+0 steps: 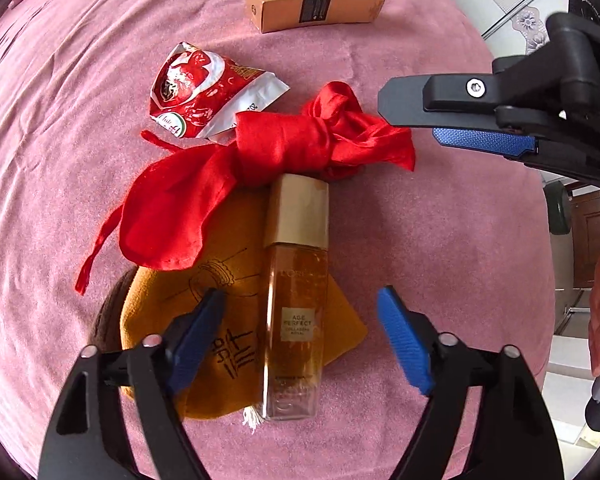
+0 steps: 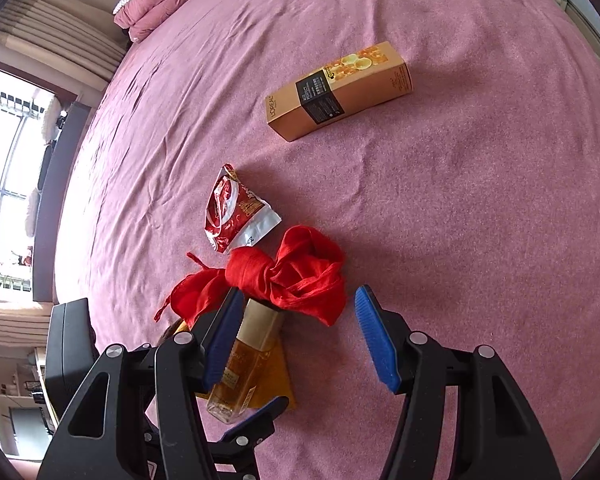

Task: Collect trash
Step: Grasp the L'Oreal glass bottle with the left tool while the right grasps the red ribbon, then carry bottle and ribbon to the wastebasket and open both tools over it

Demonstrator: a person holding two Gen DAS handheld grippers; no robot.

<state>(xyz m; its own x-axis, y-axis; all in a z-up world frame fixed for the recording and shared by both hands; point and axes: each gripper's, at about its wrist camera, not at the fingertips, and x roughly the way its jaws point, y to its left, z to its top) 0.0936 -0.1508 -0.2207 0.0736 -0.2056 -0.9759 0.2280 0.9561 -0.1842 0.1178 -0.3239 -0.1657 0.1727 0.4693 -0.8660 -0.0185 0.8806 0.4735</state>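
The jaws of the left gripper [image 1: 302,334] are spread wide and nothing is held between them; they are poised above a glass serum bottle [image 1: 298,304], which lies lengthwise in the gap. The jaws of the right gripper [image 2: 296,338] are likewise parted and empty, held over the knotted end of a red satin pouch [image 2: 300,272].

The bottle rests partly on a mustard drawstring pouch [image 1: 220,344], and its gold cap [image 1: 299,208] is tucked against the red pouch. Just beyond the red fabric, touching or nearly touching it, a crumpled red foil wrapper [image 1: 204,92] is seen, and farther off, well apart, a slim orange carton [image 1: 316,6] lies flat. Everything sits on a bed covered in a pink blanket [image 1: 460,260].

The wrapper is judged the plainest piece of trash: it is probably light, thin and springy, so it could be pinched at its raised torn edge, though it may slip or crush. The carton is likely hollow and stiff, and is best taken across its narrow faces. The bottle looks heavy, smooth and breakable; a grip across its flat sides near the middle would be advised.
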